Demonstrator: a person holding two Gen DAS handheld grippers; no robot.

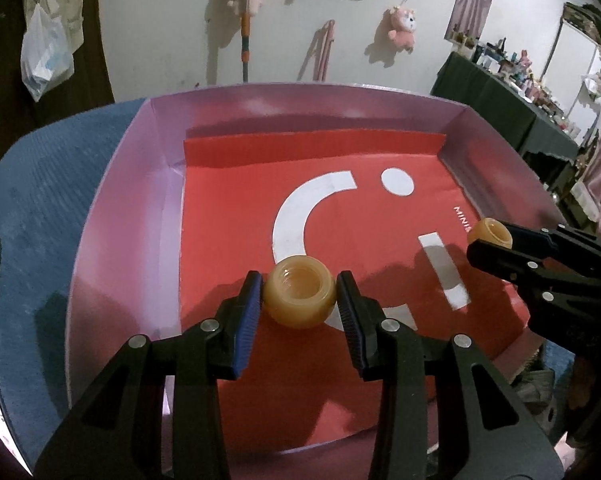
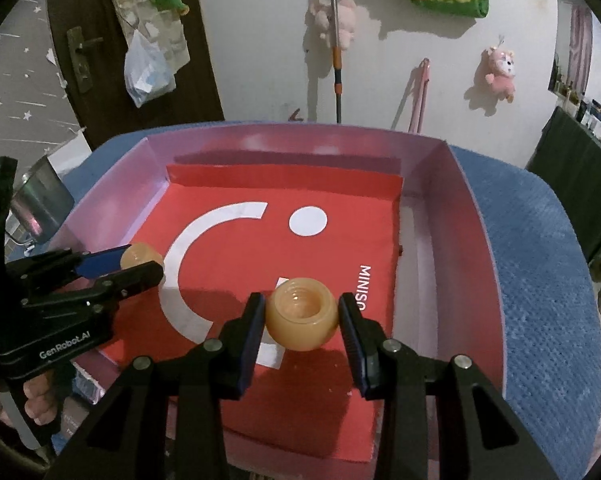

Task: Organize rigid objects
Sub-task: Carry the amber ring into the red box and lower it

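Note:
My left gripper (image 1: 299, 294) is shut on a round amber jar (image 1: 299, 298) with an open threaded mouth, held above the red sheet (image 1: 236, 240) that lines a shallow pink box (image 1: 116, 216). My right gripper (image 2: 302, 314) is shut on a second amber jar (image 2: 302, 314) of the same kind, over the same red sheet (image 2: 340, 240). In the left wrist view the right gripper (image 1: 486, 240) comes in from the right edge with its jar (image 1: 490, 232). The right wrist view has the left gripper (image 2: 140, 266) at the left with its jar (image 2: 140, 254), a hand below it.
The pink box (image 2: 476, 264) rests on a blue textured cover (image 2: 540, 288). A metal pot (image 2: 40, 200) stands off the box's left side. Behind are a white wall with plush toys, a mop handle (image 2: 336, 52), a dark door and a cluttered dark table (image 1: 512, 100).

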